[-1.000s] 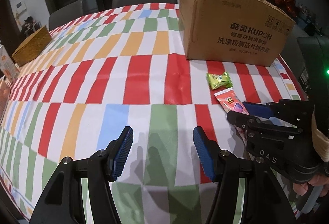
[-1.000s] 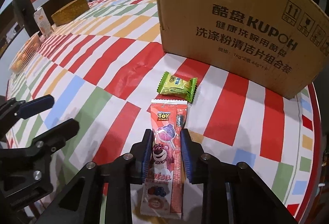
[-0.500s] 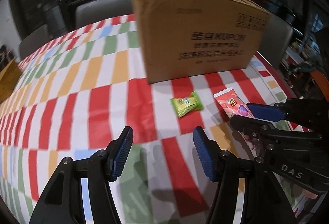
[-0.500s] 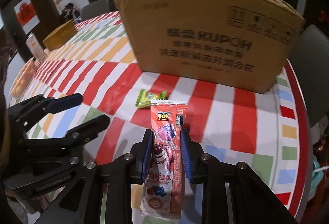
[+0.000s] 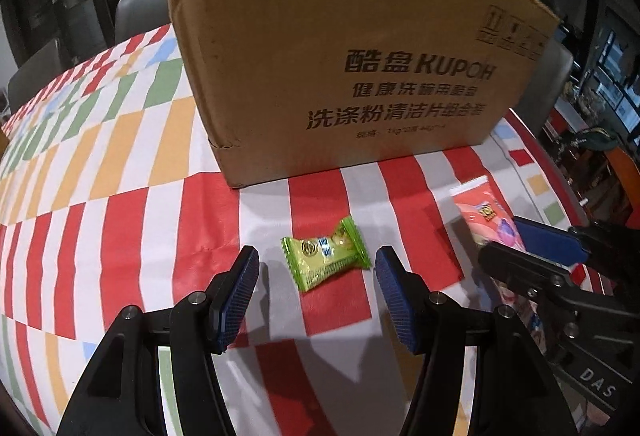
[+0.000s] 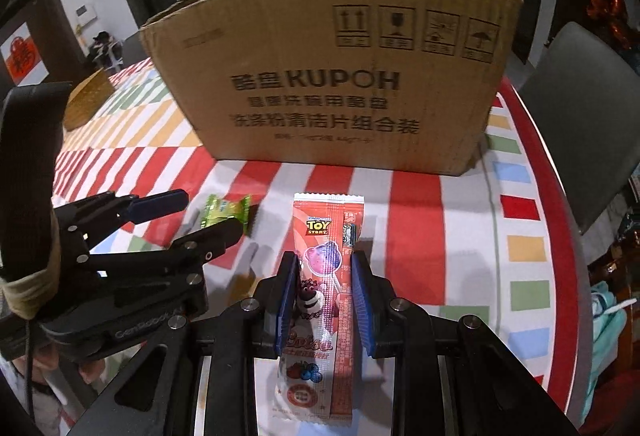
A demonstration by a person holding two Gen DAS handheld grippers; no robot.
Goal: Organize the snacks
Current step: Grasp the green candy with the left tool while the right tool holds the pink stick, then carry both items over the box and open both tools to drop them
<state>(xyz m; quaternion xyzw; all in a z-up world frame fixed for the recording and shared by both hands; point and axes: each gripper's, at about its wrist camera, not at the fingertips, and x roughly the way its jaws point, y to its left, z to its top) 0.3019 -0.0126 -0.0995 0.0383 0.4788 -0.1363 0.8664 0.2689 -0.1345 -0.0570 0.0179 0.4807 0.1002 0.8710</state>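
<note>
The right gripper is clamped on the pink lollipop packet — the left gripper, jaws apart, frames the green candy near the cardboard box.

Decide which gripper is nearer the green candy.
Left. The left gripper is open with the green candy between its fingers; the right gripper, beside it, grips the lollipop packet.

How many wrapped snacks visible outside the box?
2. Green candy on the tablecloth between the open left tool; red lollipop packet held in the right tool. Box interior hidden.
</note>
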